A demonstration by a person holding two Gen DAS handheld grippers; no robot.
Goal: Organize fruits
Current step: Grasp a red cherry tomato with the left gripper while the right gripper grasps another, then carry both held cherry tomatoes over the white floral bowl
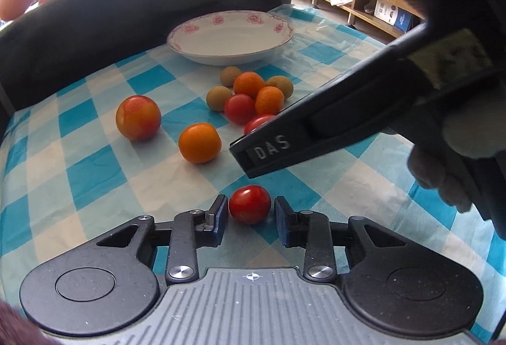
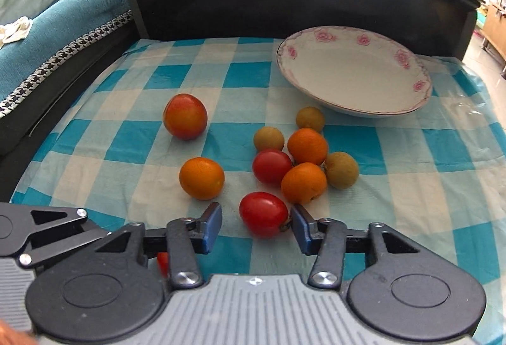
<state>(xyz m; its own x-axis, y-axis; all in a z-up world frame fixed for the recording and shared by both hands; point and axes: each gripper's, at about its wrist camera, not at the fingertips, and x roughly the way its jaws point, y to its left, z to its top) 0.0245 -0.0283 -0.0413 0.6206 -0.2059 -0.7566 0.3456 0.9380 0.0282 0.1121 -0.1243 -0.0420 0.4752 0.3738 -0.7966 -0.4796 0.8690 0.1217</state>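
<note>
Left gripper (image 1: pixel 249 212) is held low over the checked cloth (image 1: pixel 95 174), jaws spread around a cherry tomato (image 1: pixel 249 204), not pinching. Right gripper (image 2: pixel 256 224) likewise brackets another tomato (image 2: pixel 264 213). Beyond the fruit cluster (image 2: pixel 303 155), the floral plate (image 2: pixel 354 76) is seen empty.

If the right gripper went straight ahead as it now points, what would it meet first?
Most likely the red cherry tomato lying between the open right gripper fingers, nearer the right one. Behind it sits an orange fruit, though depth is hard to judge here.
</note>
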